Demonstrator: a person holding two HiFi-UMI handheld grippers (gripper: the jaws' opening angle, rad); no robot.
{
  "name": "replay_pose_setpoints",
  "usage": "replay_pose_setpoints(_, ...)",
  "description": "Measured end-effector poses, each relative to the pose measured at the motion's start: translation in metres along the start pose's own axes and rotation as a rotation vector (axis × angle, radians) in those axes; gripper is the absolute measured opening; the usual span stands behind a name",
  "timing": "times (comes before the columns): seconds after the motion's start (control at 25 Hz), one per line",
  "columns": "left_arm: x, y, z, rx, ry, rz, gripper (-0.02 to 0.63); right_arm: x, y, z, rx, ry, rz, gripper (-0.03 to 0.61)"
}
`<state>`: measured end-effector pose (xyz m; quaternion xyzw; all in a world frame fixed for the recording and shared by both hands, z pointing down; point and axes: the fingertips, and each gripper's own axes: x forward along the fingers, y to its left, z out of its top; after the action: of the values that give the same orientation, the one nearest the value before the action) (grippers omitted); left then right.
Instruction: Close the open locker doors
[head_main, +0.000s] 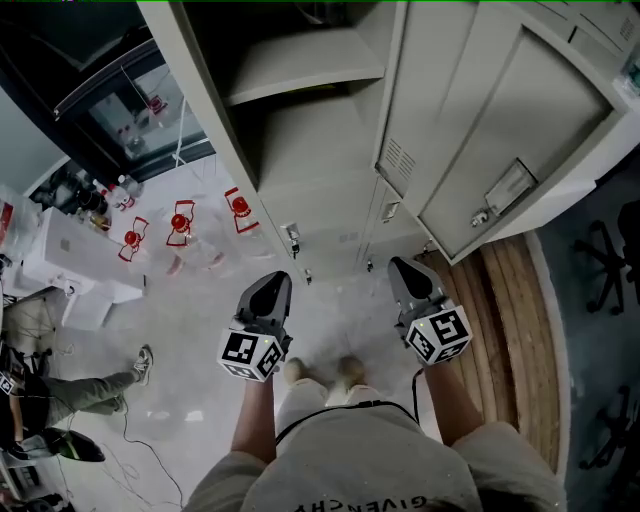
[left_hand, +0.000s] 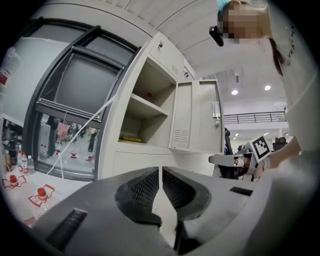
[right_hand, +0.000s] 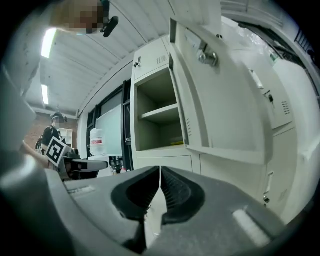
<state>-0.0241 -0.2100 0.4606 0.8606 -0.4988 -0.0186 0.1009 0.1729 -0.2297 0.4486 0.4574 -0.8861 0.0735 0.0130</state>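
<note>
Closing the door (head_main: 500, 130) well calls, I judge, for a flat push near its free edge by the latch (head_main: 510, 188), far from the hinge, swinging it left onto the locker (head_main: 300, 130) until it seats; the right gripper (head_main: 410, 275) is the nearer one; both it and the left gripper (head_main: 268, 290) hang low before the person, apart from the door and touching nothing; each has its jaws pressed together with nothing between, which suits pushing; the door stands swung out to the right of the open upper compartment, the only one I can make out open; a small yellow thing (left_hand: 131, 139) lies inside, seemingly back from the edge; bottles (head_main: 180, 225) with red labels stand on the floor to the left, a chair (head_main: 600, 265) sits to the right, another person (head_main: 60, 390) is at far left; none appears to be in the door's swing.
</note>
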Motion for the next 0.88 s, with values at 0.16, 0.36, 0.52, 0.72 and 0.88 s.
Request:
replay_pose_setpoints(0.16,0.019,-0.025,0.002,0.008,-0.005,-0.048,0.018,-0.031,-0.018,0.005,0.016,-0.001,-0.041,0.005)
replay_pose_setpoints(0.36,0.038,-0.051,0.002,0.017,-0.004,-0.098,0.018,-0.071,-0.045,0.008,0.037,-0.003,-0.117,0.018)
replay_pose_setpoints(0.52,0.053,-0.067,0.007,0.019,-0.008,-0.119,0.018,-0.094,-0.065,0.022,0.042,-0.023,-0.156,0.057)
replay_pose_setpoints(0.72,0.066,-0.093,0.009,0.034,-0.007,-0.167,0.018,-0.106,-0.081,0.042,0.051,-0.066,-0.148,0.127)
replay_pose_setpoints(0.88,0.068,-0.106,0.008,0.042,0.003,-0.185,0.018,-0.099,-0.089,0.056,0.06,-0.091,-0.123,0.157)
